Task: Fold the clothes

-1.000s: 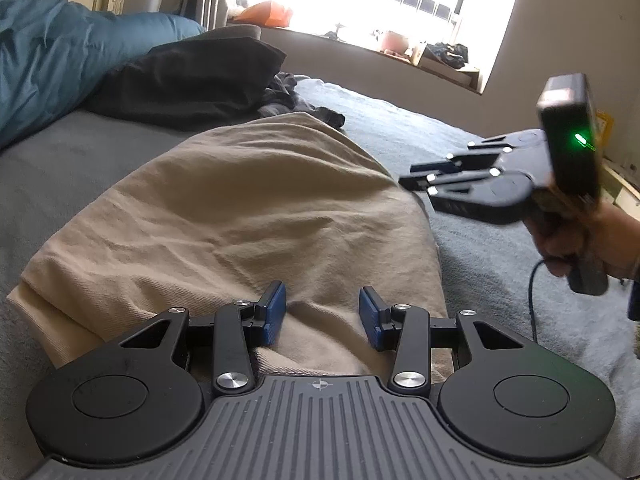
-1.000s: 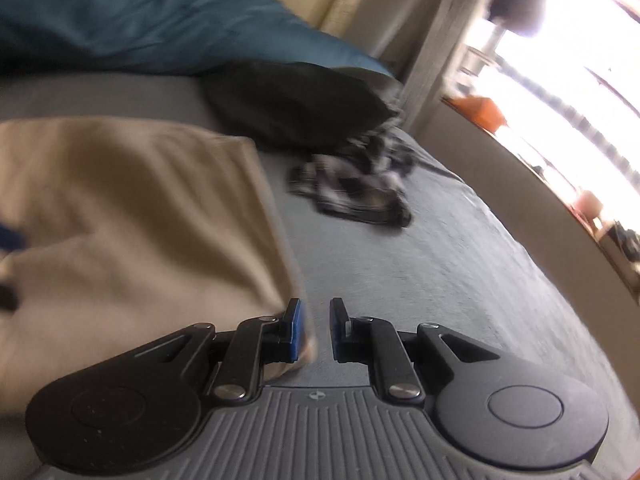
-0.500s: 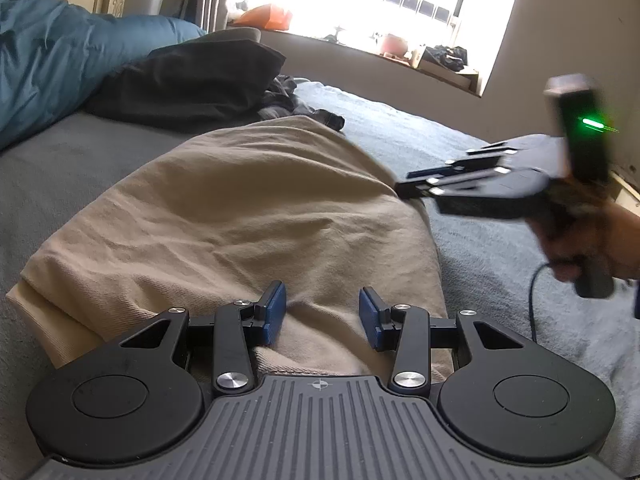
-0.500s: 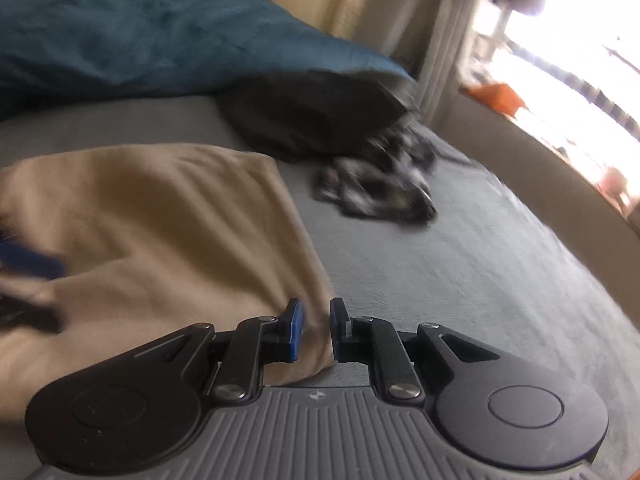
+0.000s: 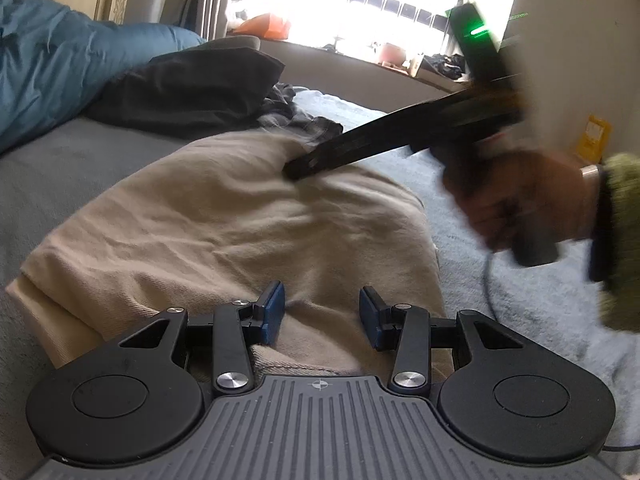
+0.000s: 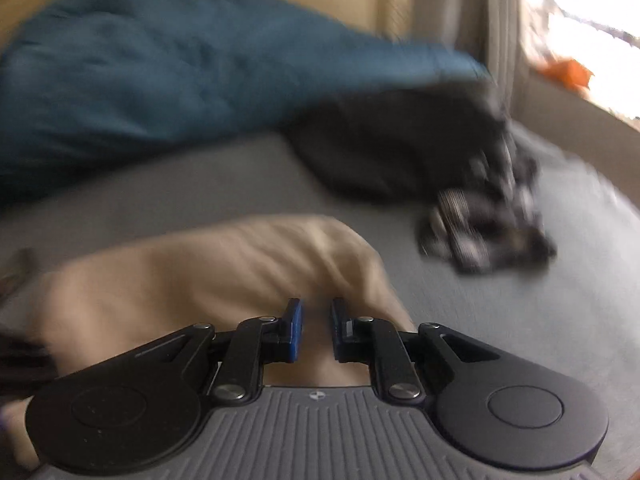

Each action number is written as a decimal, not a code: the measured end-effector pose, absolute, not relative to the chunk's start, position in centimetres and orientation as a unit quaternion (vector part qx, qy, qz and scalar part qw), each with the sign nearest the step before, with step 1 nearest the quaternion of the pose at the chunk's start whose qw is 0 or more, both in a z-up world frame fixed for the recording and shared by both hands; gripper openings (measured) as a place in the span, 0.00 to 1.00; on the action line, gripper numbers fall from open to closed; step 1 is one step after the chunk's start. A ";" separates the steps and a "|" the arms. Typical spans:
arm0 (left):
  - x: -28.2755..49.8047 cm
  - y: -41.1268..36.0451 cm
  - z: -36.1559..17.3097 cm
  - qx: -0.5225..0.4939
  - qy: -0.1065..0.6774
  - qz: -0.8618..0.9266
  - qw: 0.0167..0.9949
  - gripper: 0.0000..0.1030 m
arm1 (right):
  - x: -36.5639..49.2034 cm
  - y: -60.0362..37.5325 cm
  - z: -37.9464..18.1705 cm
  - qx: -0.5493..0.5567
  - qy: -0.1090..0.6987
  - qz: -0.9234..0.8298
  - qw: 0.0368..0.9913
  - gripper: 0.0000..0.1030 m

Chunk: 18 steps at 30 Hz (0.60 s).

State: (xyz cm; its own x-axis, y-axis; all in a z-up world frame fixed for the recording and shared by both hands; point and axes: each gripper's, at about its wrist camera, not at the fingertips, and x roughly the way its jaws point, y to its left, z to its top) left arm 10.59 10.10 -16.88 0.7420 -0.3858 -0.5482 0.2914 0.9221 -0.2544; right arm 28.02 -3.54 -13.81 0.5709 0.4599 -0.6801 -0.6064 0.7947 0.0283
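the beige garment [image 5: 224, 216] lies on the grey bed [image 5: 80, 160], doubled over on itself, with layered edges showing at its near left corner and a rounded top fold facing away. it sits in front of the left gripper [image 5: 318, 312], whose jaws stand wide apart with beige cloth between and under the blue pads, gripping nothing that i can see.

a second ago the right gripper [image 6: 316, 328] hung off the garment's right side, over the bedcover. now it has swung in over the cloth: in the left wrist view its black fingers cross above the far part of the garment, blurred with motion, with the person's hand [image 5: 520, 204] and a green sleeve [image 5: 620, 240] behind it. in its own view the beige fabric now fills the space under the jaws, which stand narrow, a small gap between them; whether any cloth is pinched there i cannot tell. the left gripper has hardly shifted.

my reading is that the right tool is coming in to press, smooth or take hold of the far fold, so the fold is being worked on or tidied rather than left alone.

beyond the garment lie a black pillow [image 5: 188, 88], a crumpled dark patterned cloth [image 6: 488, 224], a blue duvet [image 6: 180, 80] and the bright window [image 5: 380, 0].
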 end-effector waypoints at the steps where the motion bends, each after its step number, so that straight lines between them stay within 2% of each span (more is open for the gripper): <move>1: 10.6 10.2 -16.9 -0.079 0.310 -0.183 0.930 0.41 | 29.1 -3.6 -14.3 -0.090 0.354 0.278 0.889 0.14; 4: 10.6 10.5 -17.0 -0.086 0.308 -0.187 0.929 0.40 | 30.8 -4.4 -13.3 -0.033 0.349 0.234 0.907 0.16; 9: 10.6 10.6 -17.1 -0.093 0.305 -0.189 0.929 0.41 | 29.5 -4.9 -10.4 0.025 0.340 0.334 0.879 0.16; 13: 10.8 10.9 -17.1 -0.099 0.306 -0.194 0.927 0.41 | 30.8 -1.9 -12.8 0.005 0.395 0.361 0.845 0.16; 18: 11.0 11.3 -17.1 -0.111 0.310 -0.200 0.923 0.41 | 34.8 -2.3 -16.1 0.060 0.420 0.207 0.881 0.17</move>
